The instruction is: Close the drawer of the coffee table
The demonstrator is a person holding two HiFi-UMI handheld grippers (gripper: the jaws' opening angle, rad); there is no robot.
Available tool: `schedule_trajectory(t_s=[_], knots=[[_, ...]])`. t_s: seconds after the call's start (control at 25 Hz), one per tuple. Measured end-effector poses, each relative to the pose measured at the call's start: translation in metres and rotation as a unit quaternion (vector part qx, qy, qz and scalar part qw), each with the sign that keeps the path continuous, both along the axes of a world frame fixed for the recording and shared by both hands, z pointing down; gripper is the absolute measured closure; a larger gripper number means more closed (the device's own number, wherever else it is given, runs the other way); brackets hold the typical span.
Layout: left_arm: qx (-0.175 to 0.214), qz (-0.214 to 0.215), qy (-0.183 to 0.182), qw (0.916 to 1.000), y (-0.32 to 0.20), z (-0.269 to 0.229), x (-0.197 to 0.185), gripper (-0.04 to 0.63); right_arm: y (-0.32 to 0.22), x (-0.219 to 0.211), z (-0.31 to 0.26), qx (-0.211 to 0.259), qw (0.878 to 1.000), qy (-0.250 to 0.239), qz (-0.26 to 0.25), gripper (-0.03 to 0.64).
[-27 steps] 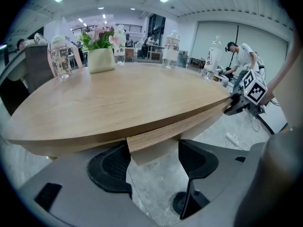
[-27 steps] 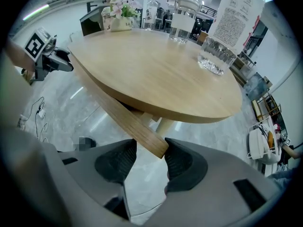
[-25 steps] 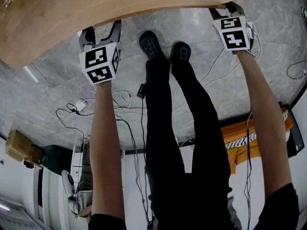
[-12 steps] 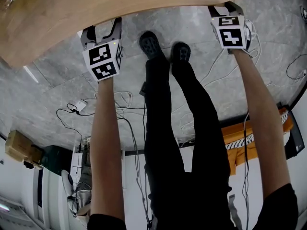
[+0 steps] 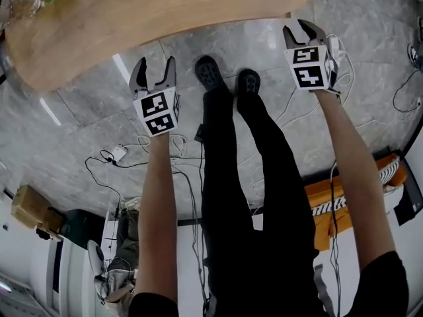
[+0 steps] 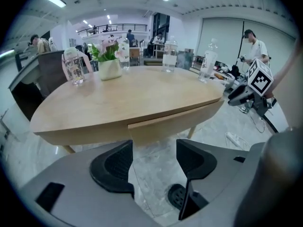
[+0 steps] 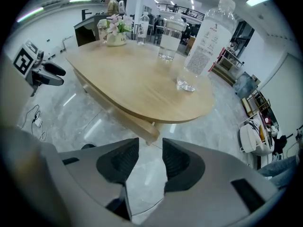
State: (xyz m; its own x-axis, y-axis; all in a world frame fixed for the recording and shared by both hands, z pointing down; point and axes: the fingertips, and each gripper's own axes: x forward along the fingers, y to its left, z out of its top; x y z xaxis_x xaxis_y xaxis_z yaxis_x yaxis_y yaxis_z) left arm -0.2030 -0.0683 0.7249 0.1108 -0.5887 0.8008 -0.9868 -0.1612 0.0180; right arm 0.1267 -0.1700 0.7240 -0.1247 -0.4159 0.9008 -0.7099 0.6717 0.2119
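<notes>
At left, holds the left gripper just short of the worktop's near edge, jaws fairly wide though just drawn in a little, with only floor between them. Under that edge, shows the drawer about flush with the apron, so likely pushed home; cannot tell for sure. At right, holds the right gripper beside the worktop's right end, jaws narrower, also just closing, empty. Probably stands clear because the push needs no grip.
</notes>
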Motion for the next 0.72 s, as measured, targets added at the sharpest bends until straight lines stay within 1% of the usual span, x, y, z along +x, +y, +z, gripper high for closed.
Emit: schedule_trajectory(t_s=[0.12, 0.24, 0.4, 0.48, 0.56, 0.72], knots=[[0.011, 0.005, 0.004, 0.9999, 0.005, -0.033, 0.009, 0.319, 0.009, -0.003, -0.029, 0.005, 1.000, -0.014, 0.001, 0.468], [0.026, 0.000, 0.012, 0.9996, 0.007, -0.072, 0.020, 0.336, 0.019, -0.008, -0.067, 0.013, 0.999, -0.036, 0.003, 0.479], [0.056, 0.005, 0.018, 0.9983, 0.003, -0.127, 0.039, 0.353, 0.026, -0.015, -0.119, 0.039, 0.996, -0.079, 0.014, 0.494], [0.073, 0.003, 0.025, 0.9970, 0.003, -0.157, 0.050, 0.376, 0.031, -0.015, -0.146, 0.051, 0.994, -0.098, 0.022, 0.500], [0.089, -0.001, 0.034, 0.9954, 0.004, -0.188, 0.061, 0.379, 0.034, -0.013, -0.175, 0.065, 0.991, -0.111, 0.026, 0.505], [0.119, -0.006, 0.048, 0.9917, 0.012, -0.247, 0.083, 0.422, 0.043, -0.002, -0.235, 0.098, 0.985, -0.141, 0.027, 0.517]])
